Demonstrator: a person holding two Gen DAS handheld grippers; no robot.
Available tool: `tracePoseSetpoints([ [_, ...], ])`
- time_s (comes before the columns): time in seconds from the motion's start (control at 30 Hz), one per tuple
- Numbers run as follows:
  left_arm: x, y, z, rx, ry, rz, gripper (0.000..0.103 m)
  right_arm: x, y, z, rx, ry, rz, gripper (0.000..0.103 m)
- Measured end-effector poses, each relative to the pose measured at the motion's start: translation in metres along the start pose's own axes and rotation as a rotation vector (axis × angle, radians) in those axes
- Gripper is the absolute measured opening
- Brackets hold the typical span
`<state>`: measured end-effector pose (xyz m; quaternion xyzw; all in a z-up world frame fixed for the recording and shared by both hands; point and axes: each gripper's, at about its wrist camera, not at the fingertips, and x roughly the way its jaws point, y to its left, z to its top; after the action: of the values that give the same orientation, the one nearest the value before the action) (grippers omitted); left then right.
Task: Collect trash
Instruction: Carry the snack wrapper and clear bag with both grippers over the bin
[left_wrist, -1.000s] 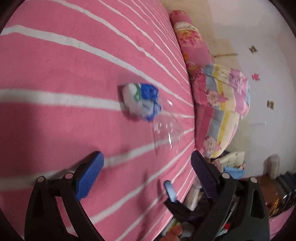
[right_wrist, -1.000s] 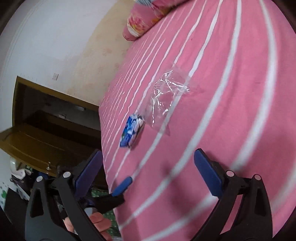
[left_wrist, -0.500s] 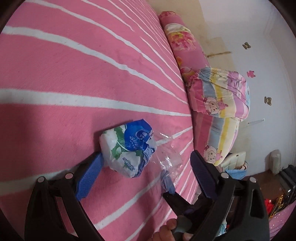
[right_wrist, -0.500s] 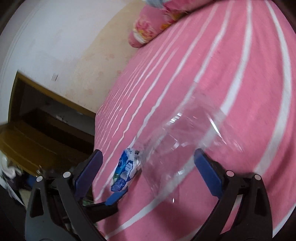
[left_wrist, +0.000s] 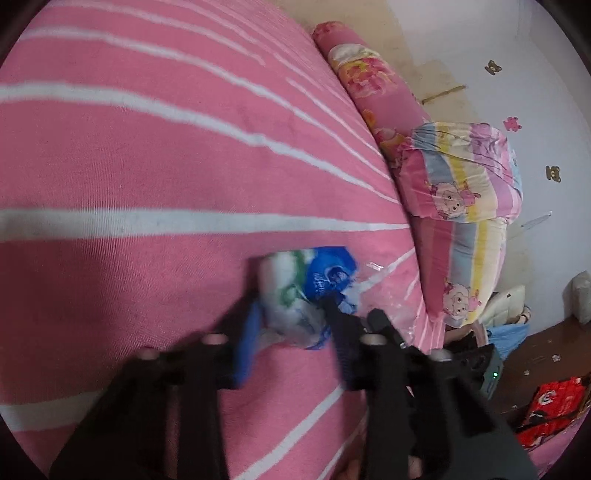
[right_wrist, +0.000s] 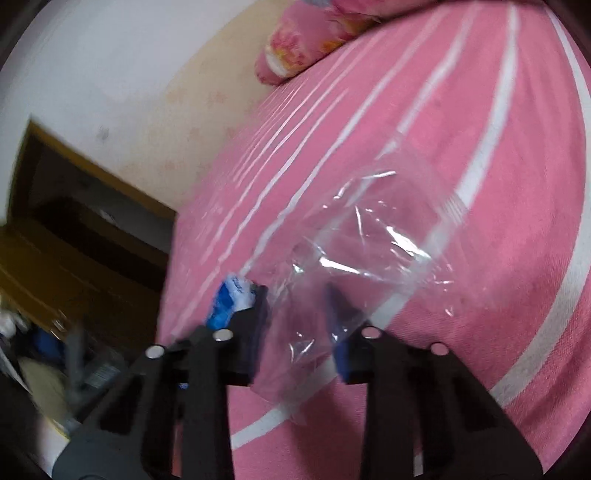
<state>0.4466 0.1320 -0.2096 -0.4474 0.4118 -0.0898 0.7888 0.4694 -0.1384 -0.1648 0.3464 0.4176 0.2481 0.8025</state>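
Note:
A crumpled blue, white and green wrapper lies on the pink striped bed. My left gripper is shut on the wrapper, its blue pads pressing both sides. A clear plastic bag lies beside it on the bed. My right gripper is shut on the near corner of the clear bag. The wrapper also shows in the right wrist view, just left of the right gripper. The clear bag shows faintly in the left wrist view.
A pink floral bolster and striped cartoon pillows lie at the bed's head. A red package sits on the floor beyond the bed edge. A wooden door frame stands past the bed's far side.
Both grippers moved in and closed. The left one closed on the wrapper, the right one on the clear bag's corner. Both were open half a second ago.

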Motion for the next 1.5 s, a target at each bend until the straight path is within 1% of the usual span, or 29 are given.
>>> tracePoseSetpoints([
  [0.03, -0.001, 0.002, 0.000, -0.008, -0.003, -0.004, 0.023, 0.000, -0.002, 0.001, 0.008, 0.002, 0.008, 0.027],
  [0.07, -0.002, 0.004, 0.000, -0.015, -0.002, -0.010, 0.023, 0.000, -0.001, 0.002, 0.004, 0.003, 0.008, 0.022],
  [0.1, -0.003, 0.003, 0.000, -0.021, 0.002, -0.014, 0.023, 0.000, -0.001, 0.001, -0.001, 0.006, 0.010, 0.021],
  [0.27, -0.007, 0.002, -0.004, -0.052, 0.013, -0.039, 0.021, -0.008, -0.001, 0.000, -0.001, -0.010, 0.047, 0.020],
  [0.4, -0.017, 0.000, -0.010, -0.086, 0.013, -0.084, 0.021, -0.023, 0.004, -0.008, -0.030, -0.032, 0.050, 0.020],
  [0.5, -0.027, -0.008, -0.014, -0.068, 0.005, -0.094, 0.021, -0.032, 0.014, -0.010, -0.072, -0.048, 0.038, 0.020],
  [0.63, -0.046, -0.023, -0.023, 0.013, -0.018, -0.074, 0.021, -0.047, 0.026, -0.018, -0.123, -0.069, 0.020, 0.020],
  [0.73, -0.060, -0.024, -0.031, 0.004, -0.033, -0.102, 0.021, -0.063, 0.033, -0.024, -0.125, -0.085, 0.019, 0.020],
  [0.83, -0.071, -0.028, -0.046, 0.002, -0.039, -0.103, 0.021, -0.081, 0.037, -0.031, -0.138, -0.102, 0.009, 0.020],
  [0.87, -0.074, -0.031, -0.053, -0.003, -0.041, -0.106, 0.021, -0.089, 0.039, -0.034, -0.143, -0.109, 0.001, 0.020],
  [0.97, -0.082, -0.041, -0.077, -0.023, -0.042, -0.157, 0.021, -0.118, 0.042, -0.048, -0.118, -0.123, -0.001, 0.020],
  [1.03, -0.088, -0.048, -0.092, -0.023, -0.040, -0.180, 0.021, -0.143, 0.042, -0.061, -0.093, -0.134, 0.000, 0.020],
  [1.1, -0.097, -0.057, -0.113, -0.027, -0.033, -0.217, 0.021, -0.177, 0.044, -0.081, -0.085, -0.149, -0.012, 0.020],
  [1.13, -0.102, -0.059, -0.123, -0.032, -0.034, -0.232, 0.021, -0.185, 0.044, -0.085, -0.086, -0.152, -0.014, 0.020],
  [1.23, -0.119, -0.066, -0.161, -0.083, -0.022, -0.308, 0.021, -0.231, 0.041, -0.109, -0.080, -0.151, -0.026, 0.020],
  [1.27, -0.126, -0.069, -0.180, -0.097, -0.016, -0.333, 0.021, -0.246, 0.039, -0.115, -0.072, -0.147, -0.023, 0.020],
  [1.33, -0.138, -0.078, -0.207, -0.100, -0.009, -0.364, 0.021, -0.275, 0.036, -0.126, -0.058, -0.126, -0.007, 0.020],
  [1.4, -0.149, -0.088, -0.230, -0.088, -0.008, -0.372, 0.021, -0.310, 0.037, -0.138, -0.073, -0.138, -0.010, 0.020],
  [1.47, -0.156, -0.098, -0.252, -0.094, 0.000, -0.402, 0.021, -0.338, 0.036, -0.149, -0.101, -0.150, -0.021, 0.020],
  [1.5, -0.161, -0.103, -0.264, -0.093, 0.004, -0.404, 0.021, -0.357, 0.034, -0.156, -0.119, -0.158, -0.030, 0.020],
])
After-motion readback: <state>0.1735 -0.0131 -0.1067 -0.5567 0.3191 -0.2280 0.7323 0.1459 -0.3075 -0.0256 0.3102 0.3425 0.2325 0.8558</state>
